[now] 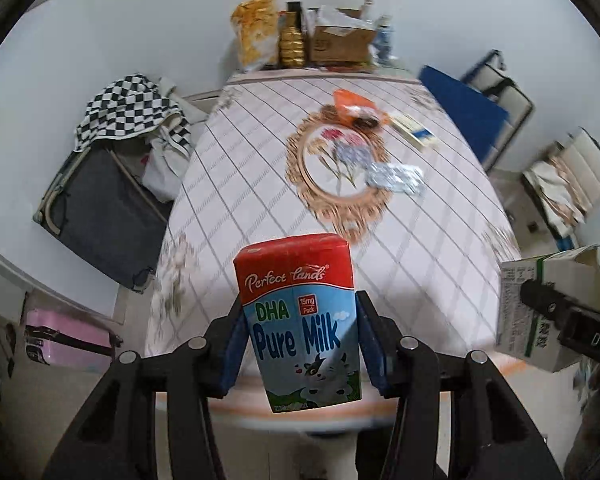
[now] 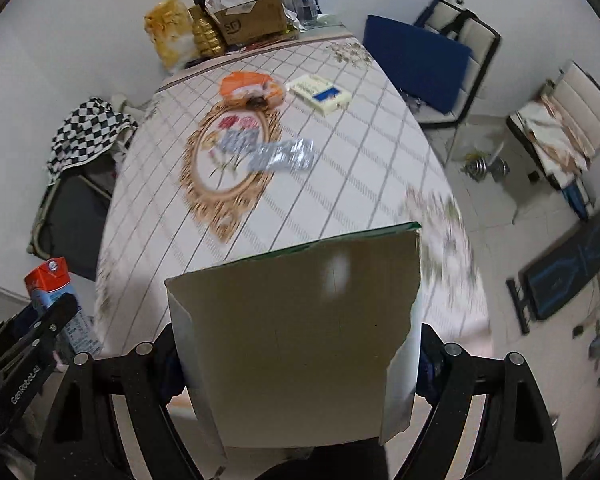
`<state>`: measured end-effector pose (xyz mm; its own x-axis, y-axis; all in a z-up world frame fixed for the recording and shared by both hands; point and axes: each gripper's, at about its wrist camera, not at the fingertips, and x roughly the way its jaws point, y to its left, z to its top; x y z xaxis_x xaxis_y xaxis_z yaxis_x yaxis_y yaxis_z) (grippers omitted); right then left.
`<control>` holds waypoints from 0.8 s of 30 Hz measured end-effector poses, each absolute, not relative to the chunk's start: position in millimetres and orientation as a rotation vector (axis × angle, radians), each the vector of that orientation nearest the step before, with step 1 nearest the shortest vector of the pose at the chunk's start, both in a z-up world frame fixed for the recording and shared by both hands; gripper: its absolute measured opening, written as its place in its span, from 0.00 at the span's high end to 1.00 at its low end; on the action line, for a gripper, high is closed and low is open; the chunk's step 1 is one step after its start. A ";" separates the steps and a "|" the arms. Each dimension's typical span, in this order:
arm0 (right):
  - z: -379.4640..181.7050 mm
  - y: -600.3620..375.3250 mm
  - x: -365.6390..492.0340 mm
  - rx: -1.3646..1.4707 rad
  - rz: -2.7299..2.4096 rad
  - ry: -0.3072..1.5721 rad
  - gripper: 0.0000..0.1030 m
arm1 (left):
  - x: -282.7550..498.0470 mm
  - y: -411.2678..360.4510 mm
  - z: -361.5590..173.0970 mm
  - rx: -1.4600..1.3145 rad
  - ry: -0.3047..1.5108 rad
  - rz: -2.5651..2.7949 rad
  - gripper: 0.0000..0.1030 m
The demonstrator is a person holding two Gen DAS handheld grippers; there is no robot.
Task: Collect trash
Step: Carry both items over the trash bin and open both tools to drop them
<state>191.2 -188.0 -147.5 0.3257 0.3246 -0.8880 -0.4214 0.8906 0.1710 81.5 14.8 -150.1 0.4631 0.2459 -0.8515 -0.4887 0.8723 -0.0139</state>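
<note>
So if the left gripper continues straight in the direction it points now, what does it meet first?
The left gripper is already clamped on the milk carton. Beyond the carton, the line seems to land on the bare near part of the tablecloth, short of the silver foil wrapper; depth is unclear.

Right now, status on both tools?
Left tool shut on milk carton. Right tool shut on torn box. Wrappers remain on table.
</note>
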 end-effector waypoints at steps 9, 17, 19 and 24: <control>-195.4 -246.9 47.1 -0.039 0.449 1.315 0.15 | -5.9 -30.9 -213.2 -0.339 1.176 0.290 0.55; -342.3 -298.6 5.8 0.094 0.341 1.594 0.15 | -45.1 -38.5 -357.8 -0.545 1.410 0.259 0.55; -385.7 -304.7 4.3 0.146 0.329 1.639 0.15 | -40.5 -38.0 -408.4 -0.588 1.458 0.265 0.54; -503.2 -313.8 15.5 0.288 0.268 1.697 0.15 | -13.8 -30.9 -516.6 -0.681 1.499 0.270 0.54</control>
